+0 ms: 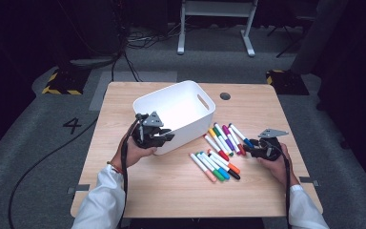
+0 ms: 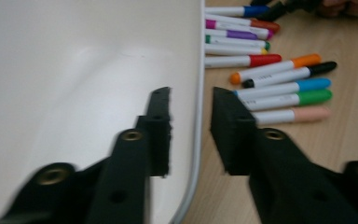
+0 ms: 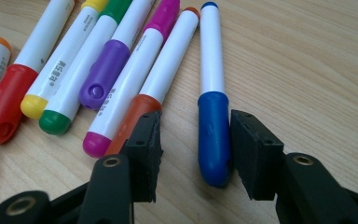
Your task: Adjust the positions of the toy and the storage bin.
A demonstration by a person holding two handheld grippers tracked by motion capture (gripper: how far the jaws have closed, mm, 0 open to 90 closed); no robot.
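Right hand-held gripper (image 3: 193,154): jaws apart, straddling the cap of the blue marker (image 3: 213,98), which lies on the desk (image 1: 181,191) at the edge of the marker row (image 1: 221,150). Light, rigid, smooth-barrelled; best pinched mid-cap. Left hand-held gripper (image 2: 191,133): jaws apart astride the white bin (image 2: 74,70) rim, not clamped. Pale wood desk, grey carpet (image 1: 38,138), dim room.

open gripper (image 2: 190,133) astride white bin wall (image 2: 196,93)
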